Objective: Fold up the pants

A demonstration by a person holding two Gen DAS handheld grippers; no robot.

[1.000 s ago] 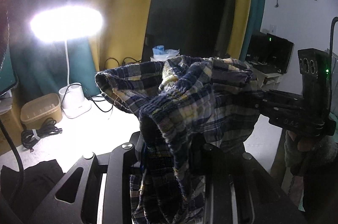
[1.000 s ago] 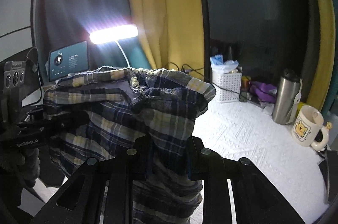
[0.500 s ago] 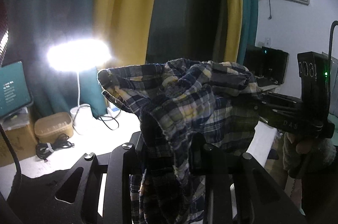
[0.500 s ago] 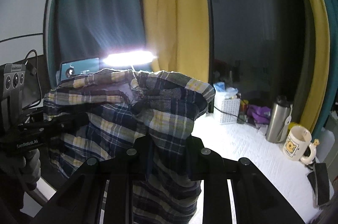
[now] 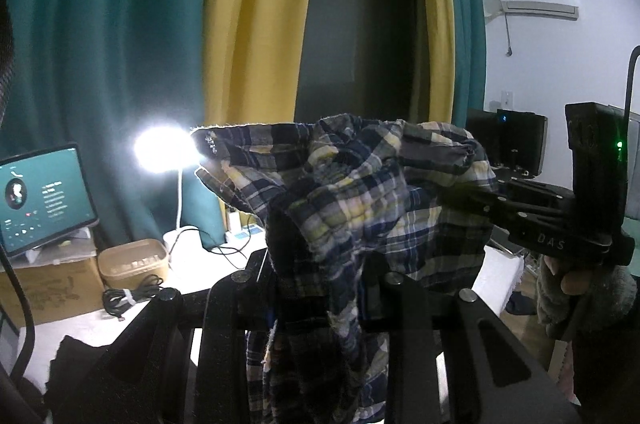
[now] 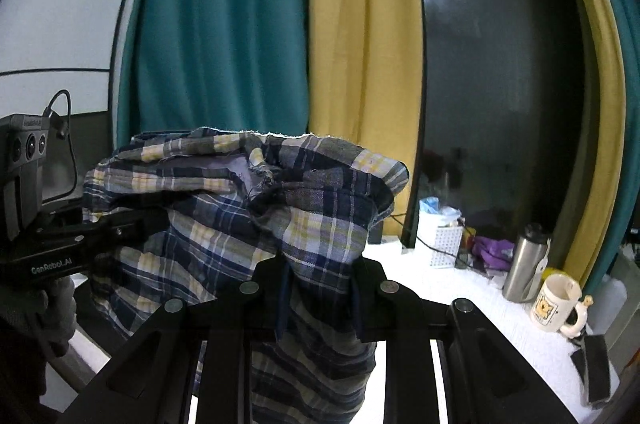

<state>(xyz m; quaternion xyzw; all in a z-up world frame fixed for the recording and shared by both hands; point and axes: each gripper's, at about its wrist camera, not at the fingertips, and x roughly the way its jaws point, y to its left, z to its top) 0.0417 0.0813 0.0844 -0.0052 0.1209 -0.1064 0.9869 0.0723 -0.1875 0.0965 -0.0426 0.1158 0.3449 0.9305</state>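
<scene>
The plaid pants (image 5: 352, 191), blue, white and yellow, hang bunched in the air between both grippers. My left gripper (image 5: 320, 288) is shut on one part of the fabric, which drapes down over its fingers. My right gripper (image 6: 320, 288) is shut on another part of the pants (image 6: 248, 224). In the left wrist view the right gripper (image 5: 472, 199) comes in from the right with its tips buried in the cloth. In the right wrist view the left gripper (image 6: 132, 224) comes in from the left the same way. The fingertips are hidden by cloth.
A white table (image 6: 460, 288) lies below with a steel flask (image 6: 524, 264), a bear mug (image 6: 556, 304) and a white basket (image 6: 440, 240). On the left side are a bright lamp (image 5: 164, 147), a tablet (image 5: 44, 199), a tan box (image 5: 132, 260), cables (image 5: 128, 298) and dark cloth (image 5: 76, 360).
Both grippers have risen with the pants held between them; the table, lamp and mug have dropped lower in view. The grips have not changed.
</scene>
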